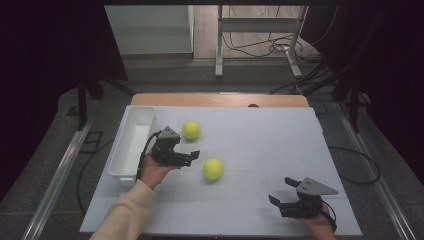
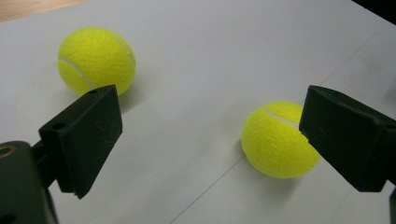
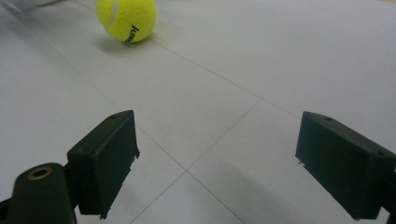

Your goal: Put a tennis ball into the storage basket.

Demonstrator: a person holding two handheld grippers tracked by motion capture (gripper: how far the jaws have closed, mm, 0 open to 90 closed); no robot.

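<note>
Jaws of the left gripper stand wide apart and clamp nothing; in the left gripper view its two black, blocky pads frame bare white table with a ball at either side. This gripper sits at the left of the table, pointing right across it. Just ahead and to its right lies the near tennis ball, whose edge, in the left gripper view, is partly covered by the right-hand jaw; whether they touch cannot be told from that view, while the high view shows a gap between jaws and ball. Being round, the ball has no long axis; its white seam curves over its upper side in the left gripper view. The far tennis ball rests beyond the gripper, near its grey three-cornered plate, apart from it. Both balls are fuzzy yellow-green felt.

Beside the left gripper, along the table's left edge, stands a long white plastic bin, smooth-walled and rectangular, its long axis running away from the person.

The right gripper is at the near right corner, well apart from both balls, jaws also spread wide and gripping nothing. Its view shows matte black pads over the seamed white surface, with the near tennis ball farther off, black lettering on its felt.
</note>
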